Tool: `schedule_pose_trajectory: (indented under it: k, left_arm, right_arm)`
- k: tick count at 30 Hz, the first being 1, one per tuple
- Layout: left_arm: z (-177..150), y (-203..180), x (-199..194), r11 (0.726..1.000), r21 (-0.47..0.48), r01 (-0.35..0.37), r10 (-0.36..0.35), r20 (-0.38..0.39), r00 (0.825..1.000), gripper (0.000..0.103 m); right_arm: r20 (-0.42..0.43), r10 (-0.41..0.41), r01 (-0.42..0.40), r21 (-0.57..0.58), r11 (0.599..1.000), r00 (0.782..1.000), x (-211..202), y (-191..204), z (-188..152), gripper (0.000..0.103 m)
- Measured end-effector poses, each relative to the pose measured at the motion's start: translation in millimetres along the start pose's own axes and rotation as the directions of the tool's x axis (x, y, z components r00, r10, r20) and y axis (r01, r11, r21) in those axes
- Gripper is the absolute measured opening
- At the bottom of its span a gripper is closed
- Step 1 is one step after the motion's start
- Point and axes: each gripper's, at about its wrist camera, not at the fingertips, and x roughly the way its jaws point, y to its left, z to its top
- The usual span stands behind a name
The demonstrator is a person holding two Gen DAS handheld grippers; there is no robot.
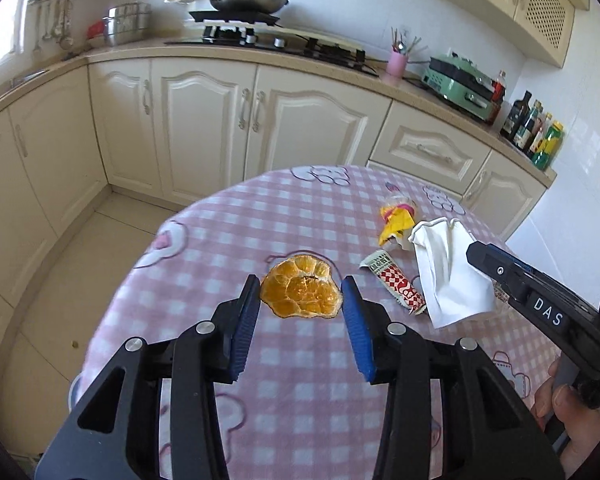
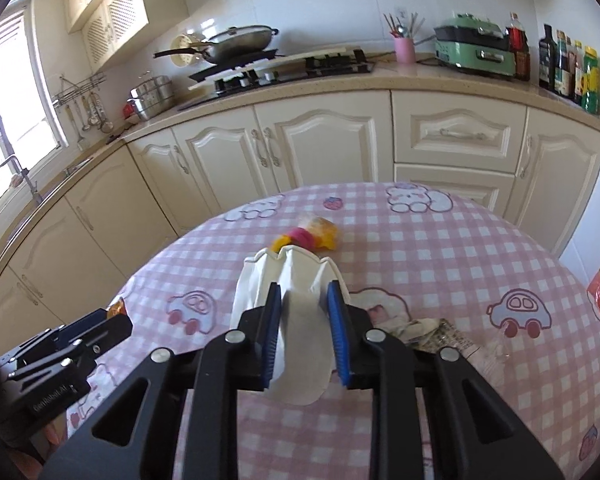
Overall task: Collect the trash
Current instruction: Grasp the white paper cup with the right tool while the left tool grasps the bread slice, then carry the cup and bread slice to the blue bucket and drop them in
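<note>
Orange peel (image 1: pixel 300 294) lies dead ahead between your spread left gripper (image 1: pixel 302 294) pads, nearer than wrappers (image 1: pixel 396 280); right gripper (image 2: pixel 304 298) pinches napkin (image 2: pixel 295 308).

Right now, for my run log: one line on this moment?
left gripper: open around orange peel | right gripper: shut on white tissue | table: wrappers remain
</note>
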Motion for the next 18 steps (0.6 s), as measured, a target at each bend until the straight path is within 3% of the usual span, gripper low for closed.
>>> schedule_pose_trajectory:
  k: [10, 18]
  left_arm:
    - [-22, 47, -57, 0.997, -0.058, -0.053, 0.056, 0.047, 0.997, 0.039]
    - [-55, 90, -80, 0.989, -0.101, -0.105, 0.107, 0.012, 0.994, 0.039]
  right_arm:
    - [0.011, 0.131, -0.130, -0.085, 0.988, 0.991, -31, 81, -21, 0.021]
    - [-0.131, 0.211, -0.229, -0.139, 0.963, 0.969, -14, 151, -61, 0.022]
